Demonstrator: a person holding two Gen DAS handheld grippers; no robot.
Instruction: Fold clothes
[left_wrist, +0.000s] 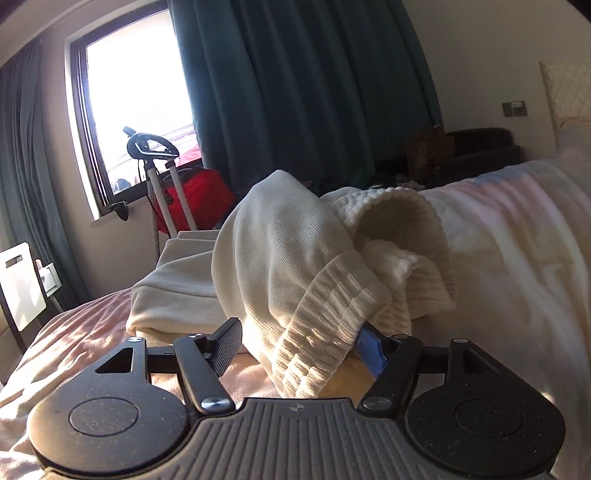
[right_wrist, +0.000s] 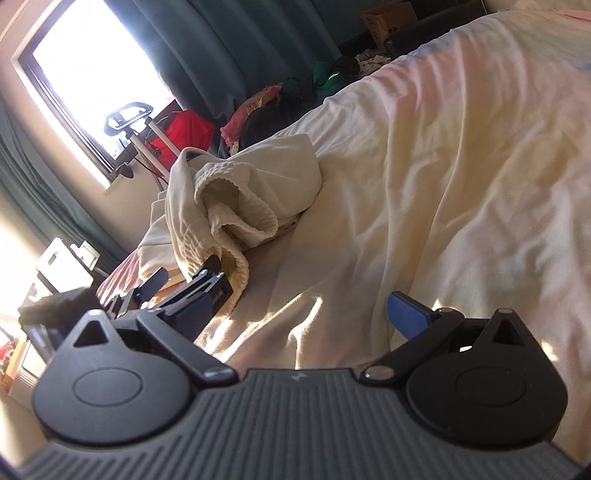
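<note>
The cream garment (left_wrist: 295, 258) lies bunched on the bed (right_wrist: 461, 166), ribbed waistband toward the grippers. The left gripper (left_wrist: 301, 343) stands spread, the waistband draped between its fingers, the blue finger (left_wrist: 371, 349) tucked under the rib. The right gripper (right_wrist: 306, 310), also spread, holds nothing over bare sheet; the garment lies ahead-left of it. The left is nearer.

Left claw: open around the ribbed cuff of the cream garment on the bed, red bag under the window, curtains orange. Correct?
One error: the curtains are dark teal, not orange, as the left wrist view shows. The rest holds: the left claw is open around the ribbed cuff of the cream garment on the bed, and the red bag sits under the window.
</note>
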